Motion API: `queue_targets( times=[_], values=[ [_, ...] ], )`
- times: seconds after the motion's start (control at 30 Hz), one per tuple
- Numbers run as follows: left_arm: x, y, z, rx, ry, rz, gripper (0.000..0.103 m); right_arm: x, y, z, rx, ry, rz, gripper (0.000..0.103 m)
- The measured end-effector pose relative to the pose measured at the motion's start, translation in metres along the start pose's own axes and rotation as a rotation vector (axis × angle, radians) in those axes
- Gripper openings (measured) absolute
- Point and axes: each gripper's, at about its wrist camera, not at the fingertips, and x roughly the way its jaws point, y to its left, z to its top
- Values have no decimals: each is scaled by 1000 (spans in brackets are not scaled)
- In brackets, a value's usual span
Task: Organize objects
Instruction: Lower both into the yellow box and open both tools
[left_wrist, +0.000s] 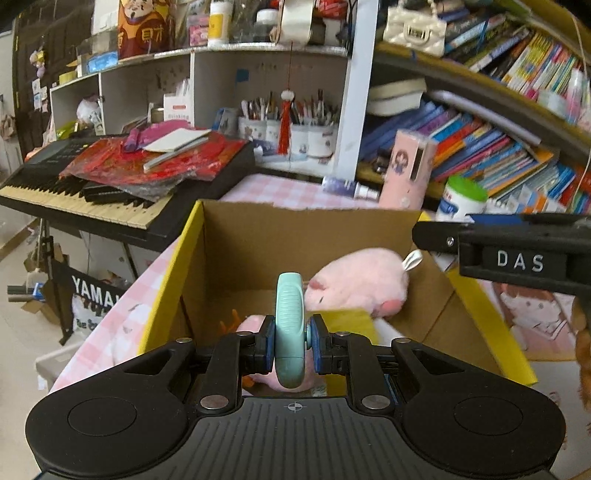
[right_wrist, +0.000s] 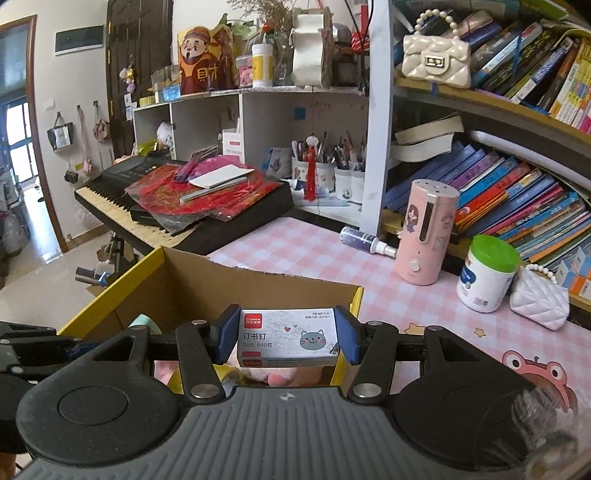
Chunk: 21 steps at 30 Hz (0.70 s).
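My left gripper (left_wrist: 290, 341) is shut on a teal oval object (left_wrist: 290, 325), held edge-on above the open cardboard box (left_wrist: 295, 229) with yellow outer sides. Inside the box lie a pink plush pig (left_wrist: 360, 282) and another pink plush item (left_wrist: 255, 326). My right gripper (right_wrist: 288, 338) is shut on a small staple box (right_wrist: 288, 338) with a cat drawing, held over the near edge of the cardboard box (right_wrist: 221, 280). The right gripper's body shows at the right of the left wrist view (left_wrist: 517, 254). The teal object peeks at the left of the right wrist view (right_wrist: 146, 321).
The box stands on a pink checked tabletop (right_wrist: 314, 254). Behind it are a pink cylinder humidifier (right_wrist: 424, 232), a spray bottle (right_wrist: 365, 242), a green-lidded white tub (right_wrist: 487, 273) and a white quilted purse (right_wrist: 539, 302). A keyboard (left_wrist: 92, 195) with red papers sits left; bookshelves (right_wrist: 517, 192) right.
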Motion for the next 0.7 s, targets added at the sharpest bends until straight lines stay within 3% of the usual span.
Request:
queue_targets(
  times=[0.47,0.7],
  values=[
    [29,-7,-10,50,94,88,18,43,0,-3,-58,108,71,51],
    [29,-9,-10,58,79,112,19,58,3,-5,-85,159,97,51]
  ],
)
